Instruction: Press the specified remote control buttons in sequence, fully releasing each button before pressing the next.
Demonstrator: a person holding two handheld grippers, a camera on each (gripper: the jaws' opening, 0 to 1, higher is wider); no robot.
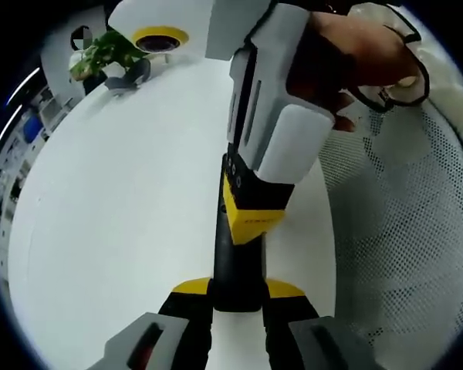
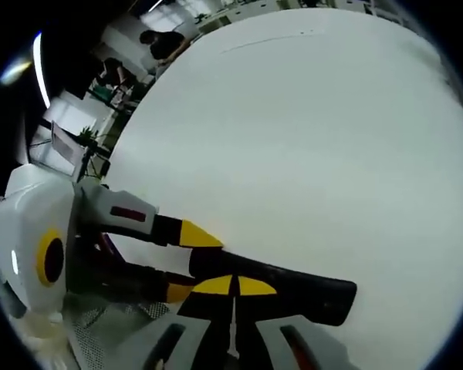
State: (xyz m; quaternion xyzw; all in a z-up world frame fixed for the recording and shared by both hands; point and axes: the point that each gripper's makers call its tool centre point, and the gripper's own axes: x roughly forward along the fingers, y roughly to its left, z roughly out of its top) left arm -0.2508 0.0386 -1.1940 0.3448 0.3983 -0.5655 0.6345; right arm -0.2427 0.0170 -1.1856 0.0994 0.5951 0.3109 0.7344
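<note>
Left gripper (image 1: pixel 235 304) clamps the black remote (image 1: pixel 238 262), its buttons hidden.

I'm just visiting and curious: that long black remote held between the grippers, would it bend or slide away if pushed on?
The remote looks like a straight, hard bar, so probably stiff, not floppy. The left gripper clamps one end, so pressing likely won't shove it away. Its smooth casing and the glossy white table suggest it could slide if let go.
</note>
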